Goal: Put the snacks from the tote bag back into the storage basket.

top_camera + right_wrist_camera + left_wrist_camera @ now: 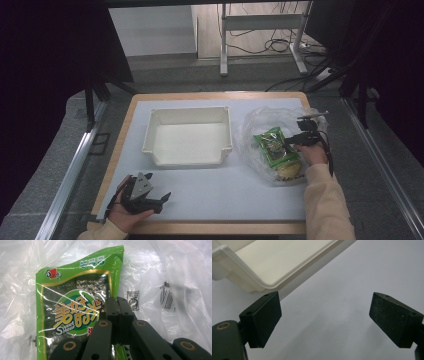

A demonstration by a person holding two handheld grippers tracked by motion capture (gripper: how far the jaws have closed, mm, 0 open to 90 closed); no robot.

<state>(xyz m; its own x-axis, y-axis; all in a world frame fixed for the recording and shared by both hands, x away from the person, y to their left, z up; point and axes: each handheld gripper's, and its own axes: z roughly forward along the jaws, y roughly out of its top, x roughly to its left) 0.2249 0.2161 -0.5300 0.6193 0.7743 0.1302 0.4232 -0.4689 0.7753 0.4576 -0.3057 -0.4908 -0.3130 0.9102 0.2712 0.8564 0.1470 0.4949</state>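
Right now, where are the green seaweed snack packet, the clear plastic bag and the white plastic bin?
green seaweed snack packet (75,305), right gripper view, printed front.
clear plastic bag (180,270), right gripper view, crinkled film.
white plastic bin (150,134), high view, left wall.

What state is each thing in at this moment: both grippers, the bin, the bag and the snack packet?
Left gripper: open, nothing between its jaws, resting near the table's front edge.
Right gripper: shut, jaws pinched together at the packet's edge inside the bag.
White bin: upright, empty.
Clear plastic bag: crumpled, lying on the table.
Green snack packet: sealed, flat, lying in the bag.
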